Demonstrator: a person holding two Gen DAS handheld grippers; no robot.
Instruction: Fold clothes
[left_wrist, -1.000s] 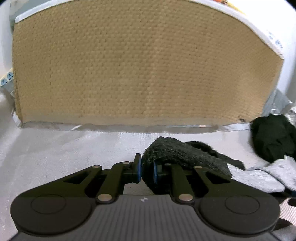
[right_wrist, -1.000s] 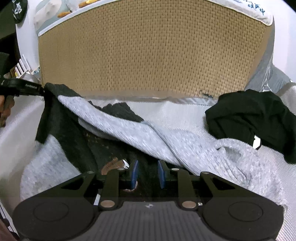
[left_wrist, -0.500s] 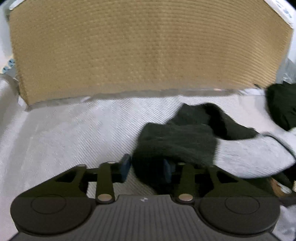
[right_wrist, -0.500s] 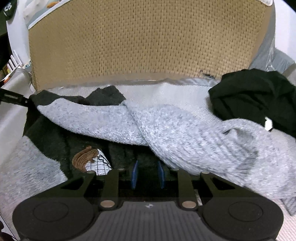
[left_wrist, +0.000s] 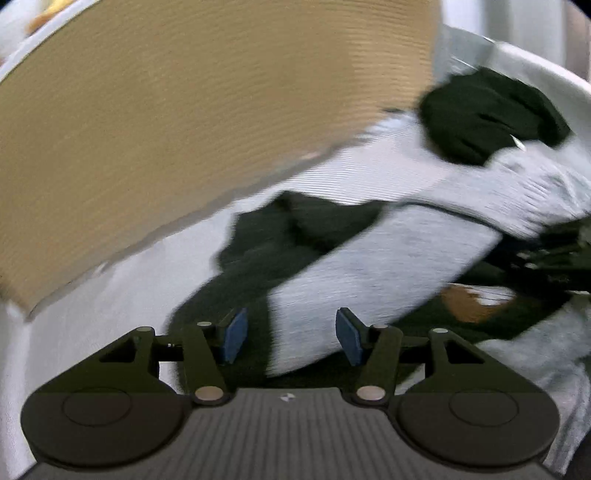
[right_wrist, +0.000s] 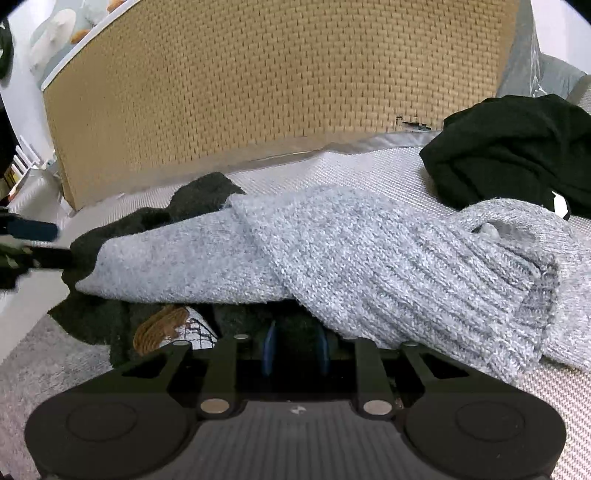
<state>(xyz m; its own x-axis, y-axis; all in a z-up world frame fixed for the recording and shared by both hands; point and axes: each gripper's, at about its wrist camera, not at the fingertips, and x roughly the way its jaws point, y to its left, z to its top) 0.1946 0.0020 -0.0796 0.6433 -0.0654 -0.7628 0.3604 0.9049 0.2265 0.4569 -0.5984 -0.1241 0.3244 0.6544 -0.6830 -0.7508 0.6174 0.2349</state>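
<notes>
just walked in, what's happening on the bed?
A person with two handheld grippers is folding a grey-and-black knit sweater on a bed. The left gripper has just been opening; its jaws stand apart over a sleeve and press on nothing. The right gripper is pinched on dark fabric at the sweater's near edge. A black garment lies bunched to the right, untouched.

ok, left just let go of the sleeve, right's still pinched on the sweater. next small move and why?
Probably draw the left gripper back: its jaws have just been opening and the grey-and-black sweater lies loose between them. Both grey sleeves are already crossed over the body, while the right gripper stays closed on the dark knit at the near edge, so the next fold likely starts there. The black garment sits apart.
</notes>
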